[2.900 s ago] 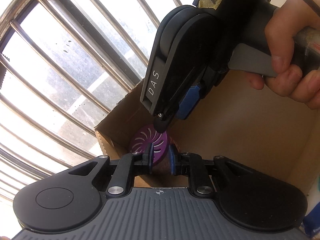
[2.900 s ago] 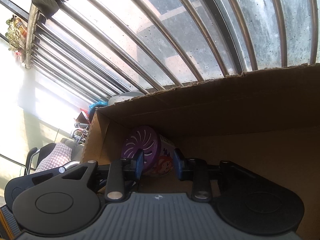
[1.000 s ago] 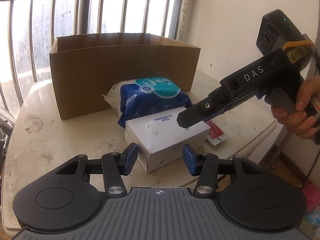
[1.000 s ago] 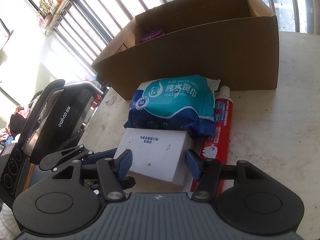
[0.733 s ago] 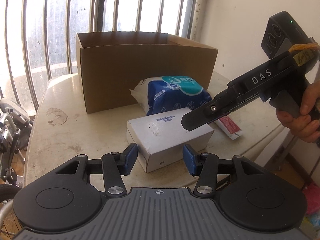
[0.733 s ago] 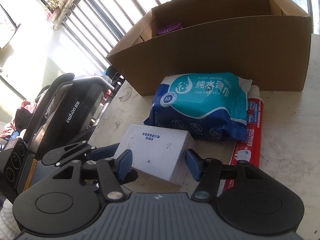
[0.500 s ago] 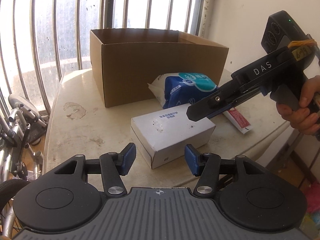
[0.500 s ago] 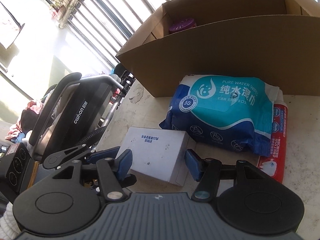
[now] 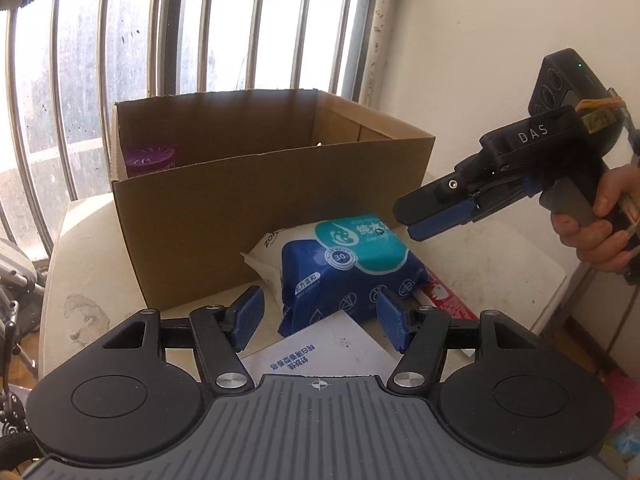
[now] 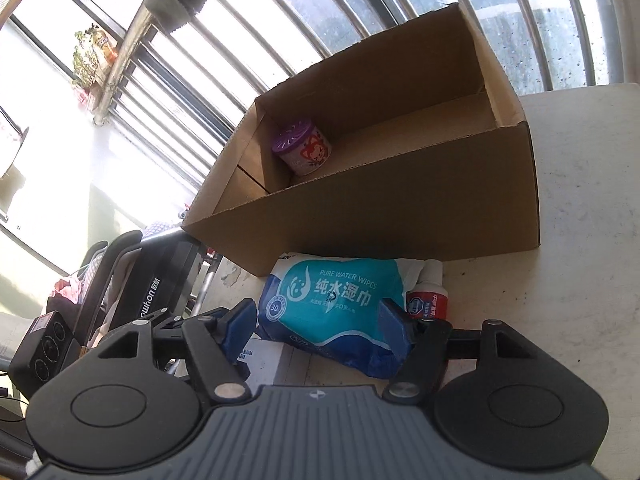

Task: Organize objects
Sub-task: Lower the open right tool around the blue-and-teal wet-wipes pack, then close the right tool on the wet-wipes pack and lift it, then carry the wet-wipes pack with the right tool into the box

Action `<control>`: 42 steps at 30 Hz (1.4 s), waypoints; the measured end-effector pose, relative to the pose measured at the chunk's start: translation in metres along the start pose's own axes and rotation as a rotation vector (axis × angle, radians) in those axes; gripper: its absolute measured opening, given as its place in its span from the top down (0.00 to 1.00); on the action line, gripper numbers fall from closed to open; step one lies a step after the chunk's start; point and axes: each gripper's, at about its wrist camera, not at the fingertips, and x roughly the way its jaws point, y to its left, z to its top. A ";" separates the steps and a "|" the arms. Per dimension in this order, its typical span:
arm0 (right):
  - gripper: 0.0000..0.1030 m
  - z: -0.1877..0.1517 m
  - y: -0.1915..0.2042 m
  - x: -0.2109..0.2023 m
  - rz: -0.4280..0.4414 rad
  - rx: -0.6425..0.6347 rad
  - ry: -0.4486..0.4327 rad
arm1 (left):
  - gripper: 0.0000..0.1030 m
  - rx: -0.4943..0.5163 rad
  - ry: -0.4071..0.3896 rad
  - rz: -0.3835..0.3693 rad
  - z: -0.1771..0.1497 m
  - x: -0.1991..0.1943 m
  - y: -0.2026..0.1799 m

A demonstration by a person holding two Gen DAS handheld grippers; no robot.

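**Both grippers hovering over the wipes**

Left gripper [image 9: 318,322] and right gripper [image 10: 316,326] are hanging spread and empty around the wipes pack [image 10: 332,300], lying between white box [image 9: 316,354], toothpaste tube [image 10: 428,300] and cardboard box [image 10: 400,216], at the table [image 10: 580,240] middle; purple canister [image 10: 302,150] is sitting inside.

Black gripper bodies, blue fingers [image 9: 390,320], "DAS" marking, seemingly bare-skinned hand [image 9: 600,236]

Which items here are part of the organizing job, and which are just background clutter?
Job items:
- cardboard box
- purple-lidded can, already inside the box
- wet wipes pack
- white carton
- red tube
- left claw and right claw, both open

Just lying about:
- treadmill beside the table
- window bars
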 end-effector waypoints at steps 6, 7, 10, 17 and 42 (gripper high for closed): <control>0.26 0.005 -0.010 0.019 -0.002 0.021 0.036 | 0.39 -0.022 0.069 -0.048 0.012 0.026 0.004; 0.24 0.007 -0.010 0.022 0.012 0.019 0.044 | 0.38 -0.020 0.075 -0.047 0.012 0.028 0.004; 0.17 0.010 -0.007 0.026 0.023 0.004 0.051 | 0.38 -0.017 0.089 -0.054 0.012 0.034 0.004; 0.21 0.005 0.014 0.035 -0.006 -0.098 0.022 | 0.49 0.032 0.076 -0.004 0.007 0.035 -0.006; 0.27 -0.020 0.045 -0.013 -0.030 -0.236 -0.143 | 0.53 0.007 -0.043 0.007 0.001 0.012 -0.028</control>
